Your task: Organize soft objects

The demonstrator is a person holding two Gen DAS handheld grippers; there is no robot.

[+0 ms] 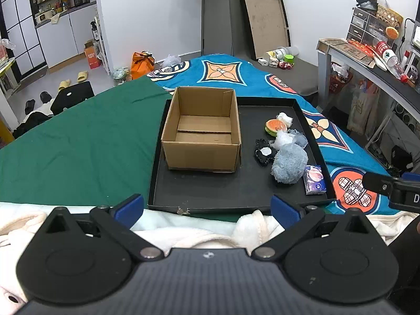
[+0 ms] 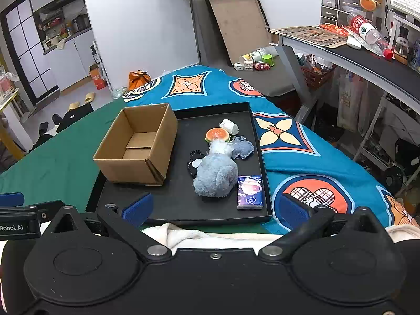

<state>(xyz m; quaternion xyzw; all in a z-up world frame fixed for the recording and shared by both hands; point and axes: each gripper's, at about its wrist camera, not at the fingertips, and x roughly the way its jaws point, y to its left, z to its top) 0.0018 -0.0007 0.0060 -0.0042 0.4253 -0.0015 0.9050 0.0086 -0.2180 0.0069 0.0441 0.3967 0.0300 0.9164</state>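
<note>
An empty open cardboard box point(image 1: 202, 134) point(image 2: 136, 144) stands in the left half of a black tray point(image 1: 210, 194) point(image 2: 183, 204). To its right lie a blue fluffy plush point(image 1: 288, 164) point(image 2: 216, 174), a purple tissue pack point(image 1: 314, 179) point(image 2: 250, 192), a black pouch point(image 1: 263, 152) point(image 2: 193, 164), a burger-like squishy point(image 1: 275, 126) point(image 2: 218, 134), a white soft ball point(image 1: 285, 118) point(image 2: 229, 126), crinkly plastic point(image 1: 282, 139) and a grey cloth point(image 1: 300, 140) point(image 2: 242, 148). My left gripper point(image 1: 207, 210) and right gripper point(image 2: 215, 207) are open and empty, near the tray's front edge.
The tray lies on a bed with a green sheet point(image 1: 78, 144) and a blue patterned cover point(image 2: 302, 144). A white fleece point(image 1: 197, 231) lies under the grippers. A desk point(image 2: 354, 52) stands at the right. A tray lid point(image 1: 265, 21) leans on the far wall.
</note>
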